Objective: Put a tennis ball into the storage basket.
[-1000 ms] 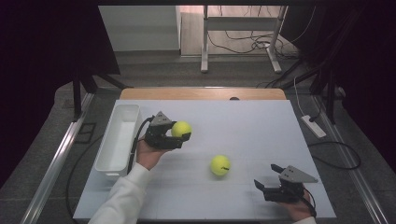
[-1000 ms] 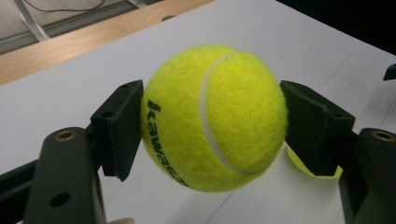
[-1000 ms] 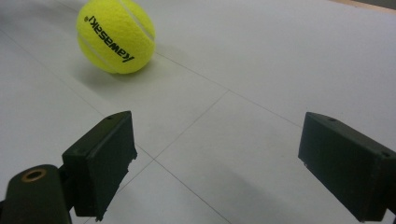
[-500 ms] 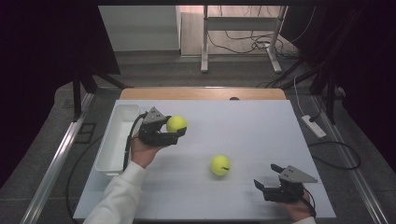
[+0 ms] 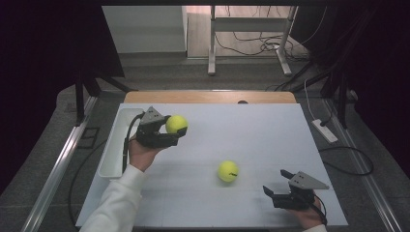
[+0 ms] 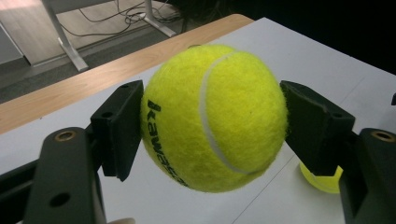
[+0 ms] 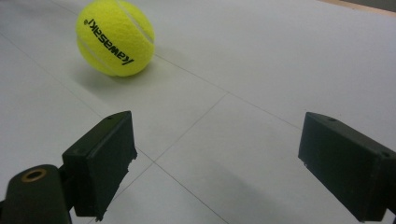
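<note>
Held thing: fuzzy yellow-green tennis ball with black lettering (image 6: pixel 214 116), lifted clear of the pale grey counter (image 5: pixel 270 135), over its left side, just right of the white rectangular plastic tray (image 5: pixel 112 145).
Left gripper (image 5: pixel 178 134): jaws closed on the held ball, one black pad on each side, pressing at about its widest line; the ball bulges above and below the pads.
Ball relative to left jaws: squarely between them, touching both, its white seam curving up the face turned toward the camera.
Right gripper (image 5: pixel 273 189): jaws spread wide with nothing between them, low over the near right corner of the counter.
Second ball: another yellow-green tennis ball (image 5: pixel 227 171) resting on the counter near the middle, left of and beyond the right gripper, well apart from its jaws; in the right gripper view (image 7: pixel 115 37) it lies ahead and off toward the left pad, outside the gap.
Risk, slip: the felt sphere meets flat pads over small patches only; a tilt or jolt of the hand could roll it out, and it would bounce off the counter.
Risk, tray: released from too high or over the rim, the ball may rebound out of the tray.
Risk, second ball: a glancing jaw on approach would send it rolling.
</note>
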